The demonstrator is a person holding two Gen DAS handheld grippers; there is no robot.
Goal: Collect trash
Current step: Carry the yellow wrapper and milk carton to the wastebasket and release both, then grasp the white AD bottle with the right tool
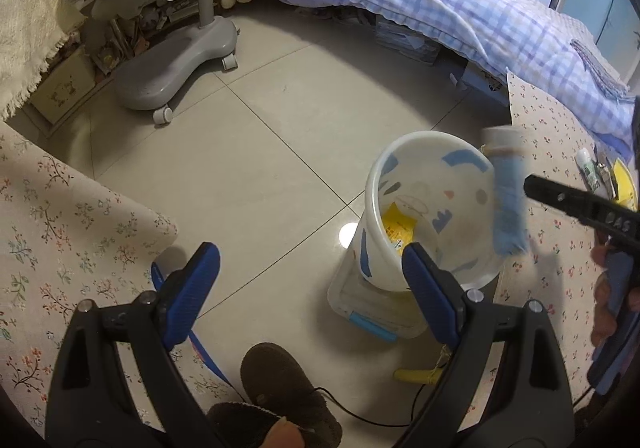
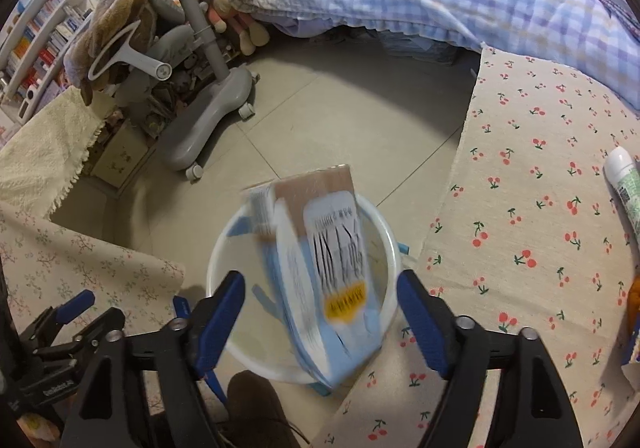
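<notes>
You are holding the right gripper (image 2: 320,312) with its fingers (image 2: 218,316) spread wide, touching nothing; the blurred blue-and-white carton (image 2: 320,288) is hanging loose between them, over the mouth of the white bin (image 2: 384,224). Your left gripper (image 1: 312,288) is also gaping, fingers (image 1: 192,288) apart and empty, pointing at the tiled floor (image 1: 260,168) with the bin at its 2 o'clock. A yellow scrap (image 1: 400,226) is lying inside.

Nothing readable here: the carton (image 2: 320,280) carries dark print and a yellow label, all motion-blurred, and the tube (image 2: 626,188) shows what may be a code, too small.
</notes>
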